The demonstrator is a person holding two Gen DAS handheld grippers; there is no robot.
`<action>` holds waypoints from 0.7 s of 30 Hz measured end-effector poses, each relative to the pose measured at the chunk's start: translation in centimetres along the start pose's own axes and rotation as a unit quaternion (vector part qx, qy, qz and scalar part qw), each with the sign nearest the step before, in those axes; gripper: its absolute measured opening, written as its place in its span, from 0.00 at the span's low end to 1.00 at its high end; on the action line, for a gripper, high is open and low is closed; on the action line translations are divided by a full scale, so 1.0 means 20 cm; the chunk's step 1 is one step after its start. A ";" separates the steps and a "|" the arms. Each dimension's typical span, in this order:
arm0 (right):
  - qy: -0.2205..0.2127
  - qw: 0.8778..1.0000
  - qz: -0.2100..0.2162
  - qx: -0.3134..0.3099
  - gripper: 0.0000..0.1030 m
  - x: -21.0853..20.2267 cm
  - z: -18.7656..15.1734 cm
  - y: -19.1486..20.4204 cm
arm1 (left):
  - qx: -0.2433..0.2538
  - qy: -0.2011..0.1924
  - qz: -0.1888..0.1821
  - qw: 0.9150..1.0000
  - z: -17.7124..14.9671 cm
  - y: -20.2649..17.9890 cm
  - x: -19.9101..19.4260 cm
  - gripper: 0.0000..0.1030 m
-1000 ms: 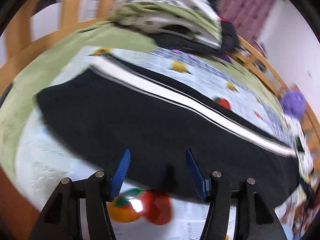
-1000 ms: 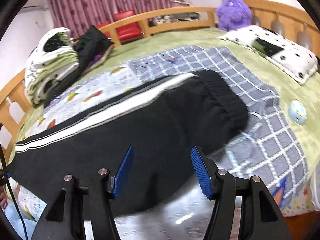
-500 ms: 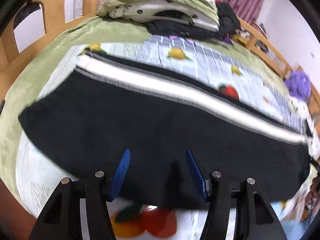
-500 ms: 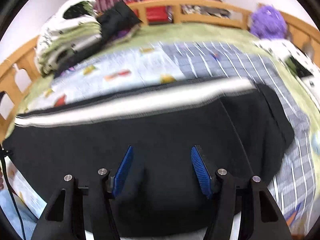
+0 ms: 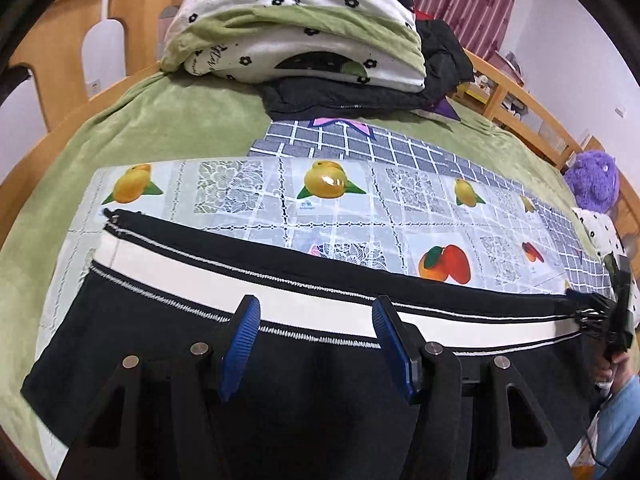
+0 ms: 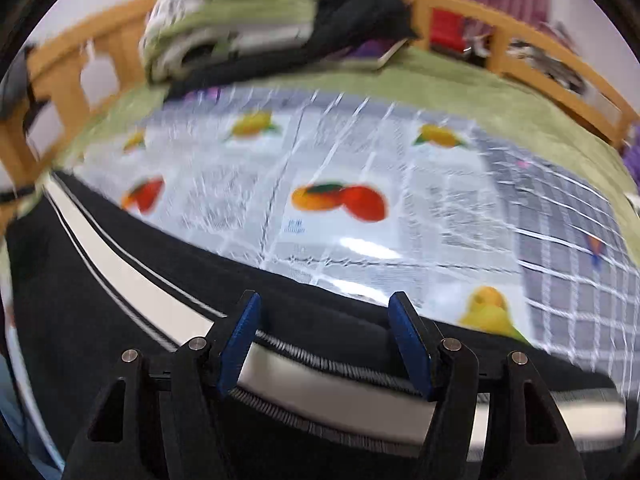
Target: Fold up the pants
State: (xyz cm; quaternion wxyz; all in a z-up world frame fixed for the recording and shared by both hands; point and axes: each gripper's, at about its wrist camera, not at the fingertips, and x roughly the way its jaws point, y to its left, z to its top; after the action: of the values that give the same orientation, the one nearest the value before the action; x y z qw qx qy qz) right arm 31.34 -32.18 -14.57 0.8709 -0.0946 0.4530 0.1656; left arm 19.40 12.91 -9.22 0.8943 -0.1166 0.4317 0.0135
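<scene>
On the fruit-printed plastic sheet covering the green bed, black pants with a white side stripe lay flat. From the left wrist view, the left gripper stood wide, holding nothing. From the right wrist view, blurred, the right gripper likewise stood wide above the stripe.

Left gripper, fingers spread, over striped pants.

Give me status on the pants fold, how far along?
Done: the black pants with the white side stripe lie flat lengthwise on the fruit-print mat, apparently leg on leg. In hand: the left gripper and right gripper hover open over the stripe, gripping nothing. Left: no crosswise fold is visible, so the shortening folds remain.
</scene>
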 end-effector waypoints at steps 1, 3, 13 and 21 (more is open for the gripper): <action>0.030 0.999 -0.003 -0.014 0.39 0.08 0.00 0.02 | 0.001 0.003 0.001 1.000 0.00 0.01 0.01 0.54; 0.039 0.998 -0.015 -0.051 0.06 0.13 -0.02 0.05 | 0.004 0.006 0.000 1.000 -0.02 0.02 0.03 0.54; -0.032 0.999 -0.010 -0.022 0.03 0.06 -0.02 0.02 | 0.000 0.017 0.002 1.000 -0.07 0.07 0.09 0.54; -0.006 1.000 -0.016 0.001 0.36 0.03 -0.03 -0.04 | 0.018 0.007 0.033 0.999 -0.01 0.08 0.11 0.54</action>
State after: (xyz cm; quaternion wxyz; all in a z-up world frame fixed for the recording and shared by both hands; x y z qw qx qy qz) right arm 31.53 -33.02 -15.42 0.8762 -0.1000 0.4461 0.1523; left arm 20.41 14.19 -11.32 0.8926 -0.0862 0.4413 0.0339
